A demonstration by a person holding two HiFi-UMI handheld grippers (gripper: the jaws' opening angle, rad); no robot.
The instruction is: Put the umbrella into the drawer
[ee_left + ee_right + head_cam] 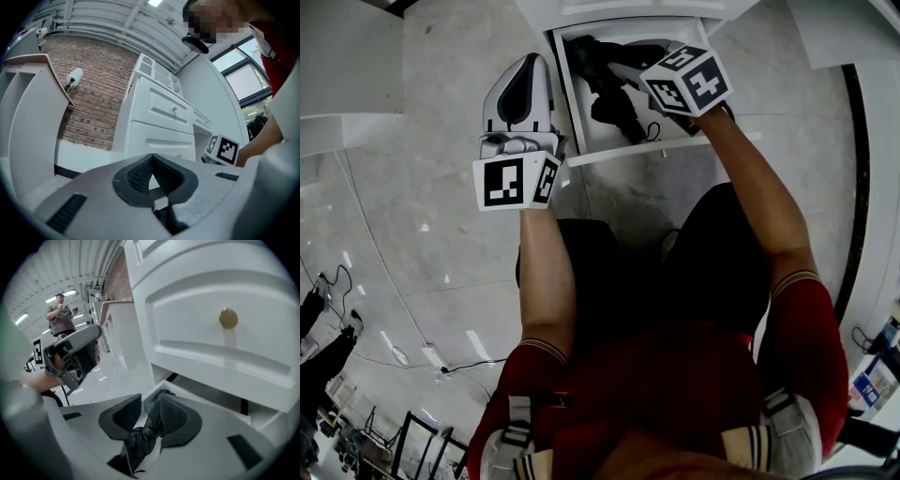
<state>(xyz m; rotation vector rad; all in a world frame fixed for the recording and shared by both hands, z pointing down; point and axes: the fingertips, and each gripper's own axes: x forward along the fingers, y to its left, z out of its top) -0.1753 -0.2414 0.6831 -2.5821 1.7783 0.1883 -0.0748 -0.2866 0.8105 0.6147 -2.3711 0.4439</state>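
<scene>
A folded black umbrella (614,94) lies inside the open white drawer (656,150) at the top of the head view. My right gripper (623,67) hangs over the drawer and tilts down into it. In the right gripper view its jaws (149,399) stand apart, and the umbrella (143,434) shows through the gap, lying below in the drawer; the pads do not press on it. My left gripper (528,61) is held level just left of the drawer. Its jaws (151,157) meet at the tips with nothing between them.
Above the open drawer is a closed drawer front with a brass knob (228,318). The white cabinet (159,126) stands against a brick wall (93,93). A white table (347,94) is at the left. A person (61,312) stands far off on the glossy floor.
</scene>
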